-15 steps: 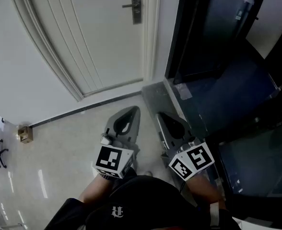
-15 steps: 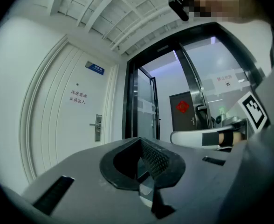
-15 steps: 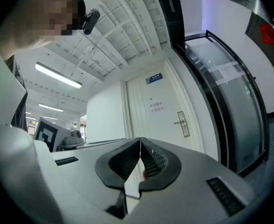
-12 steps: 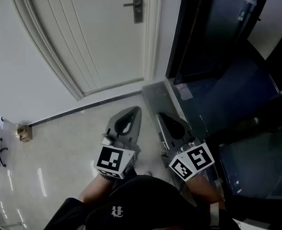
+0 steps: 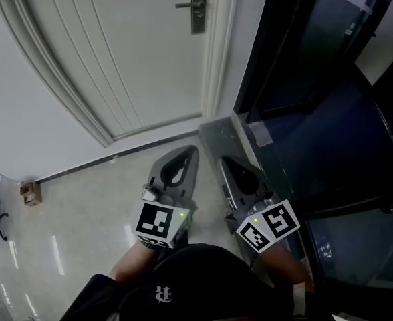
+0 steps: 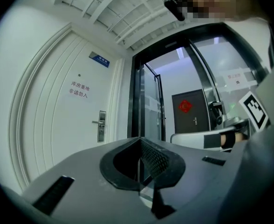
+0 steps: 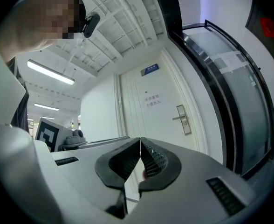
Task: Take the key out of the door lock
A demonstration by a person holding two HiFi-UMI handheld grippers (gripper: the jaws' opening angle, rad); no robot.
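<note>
Grey left tongs (image 5: 182,159), grey right tongs (image 5: 231,167) both clenched, empty | silver door lock (image 5: 198,5) top centre, far | I saw no key; blind grab risked missing.

White door (image 5: 150,45), silver lock plate (image 5: 198,5) — black-and-white marker cubes (image 5: 158,223).

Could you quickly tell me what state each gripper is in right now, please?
Left gripper: closed, holding nothing.
Right gripper: closed, holding nothing.
</note>
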